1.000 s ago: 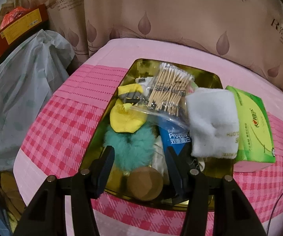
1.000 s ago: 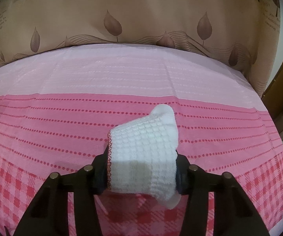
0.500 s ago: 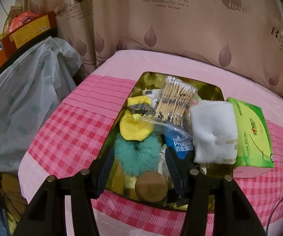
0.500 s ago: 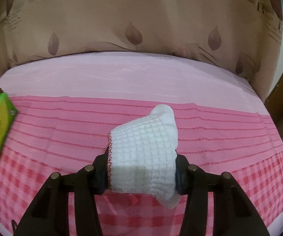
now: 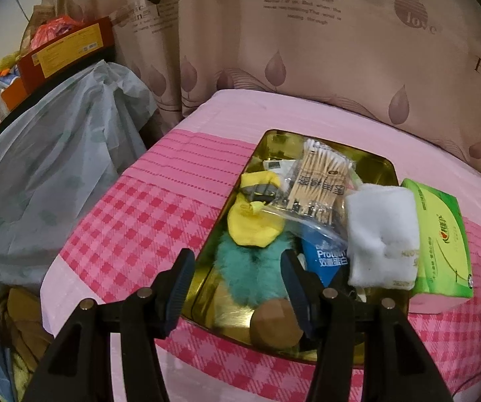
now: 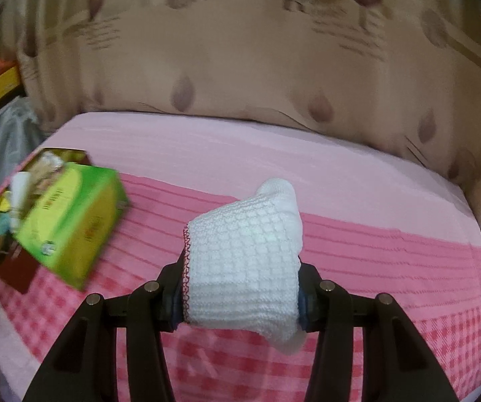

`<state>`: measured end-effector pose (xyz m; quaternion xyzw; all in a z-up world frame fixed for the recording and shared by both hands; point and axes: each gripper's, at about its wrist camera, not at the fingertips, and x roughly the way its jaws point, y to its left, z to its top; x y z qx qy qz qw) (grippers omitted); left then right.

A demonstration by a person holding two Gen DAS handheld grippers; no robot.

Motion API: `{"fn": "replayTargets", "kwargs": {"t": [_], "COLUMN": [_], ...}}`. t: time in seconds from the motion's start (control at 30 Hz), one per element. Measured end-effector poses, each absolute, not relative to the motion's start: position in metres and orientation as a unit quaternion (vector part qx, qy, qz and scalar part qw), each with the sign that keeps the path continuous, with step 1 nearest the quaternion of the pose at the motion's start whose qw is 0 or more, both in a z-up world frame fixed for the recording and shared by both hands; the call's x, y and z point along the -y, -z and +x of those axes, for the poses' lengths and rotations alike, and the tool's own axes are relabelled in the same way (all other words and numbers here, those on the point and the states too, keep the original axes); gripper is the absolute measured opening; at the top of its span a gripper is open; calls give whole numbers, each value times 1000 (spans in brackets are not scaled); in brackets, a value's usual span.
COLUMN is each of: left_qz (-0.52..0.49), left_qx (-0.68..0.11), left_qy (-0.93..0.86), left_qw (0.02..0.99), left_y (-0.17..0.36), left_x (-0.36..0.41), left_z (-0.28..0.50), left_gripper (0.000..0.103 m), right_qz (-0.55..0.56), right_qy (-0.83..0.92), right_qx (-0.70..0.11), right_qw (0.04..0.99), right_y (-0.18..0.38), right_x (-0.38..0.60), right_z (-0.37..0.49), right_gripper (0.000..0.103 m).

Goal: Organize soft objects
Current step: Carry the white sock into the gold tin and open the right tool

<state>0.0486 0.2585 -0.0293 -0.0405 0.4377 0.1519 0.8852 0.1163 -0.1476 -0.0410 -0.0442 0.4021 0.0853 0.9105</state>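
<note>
Gripping white sock [image 6: 243,261], right claw [image 6: 240,294]

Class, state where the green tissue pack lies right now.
In the left wrist view the green tissue pack lies on the pink cloth, against the gold tray's right side, beside the folded white towel.

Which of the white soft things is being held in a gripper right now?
The white waffle-knit sock, clamped in the right gripper; the white fluffy cloth lies on the gold tray.
</note>
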Motion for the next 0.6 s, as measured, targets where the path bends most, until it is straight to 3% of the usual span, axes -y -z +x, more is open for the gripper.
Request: {"fn": "replayTargets", "kwargs": {"t": [0.6], "left_qz": [-46], "left_qx": [-441], "left_qy": [-173], "left_qw": [880], "left_y": [31], "left_x": [-269], "left_z": [49], "left_gripper": [55], "right_qz": [-99], "right_qy": [-289], "right_qx": [-362], "right_qw": [881], "right_y": [-1], "right_x": [-41], "right_z": [95], "right_gripper": [46]}}
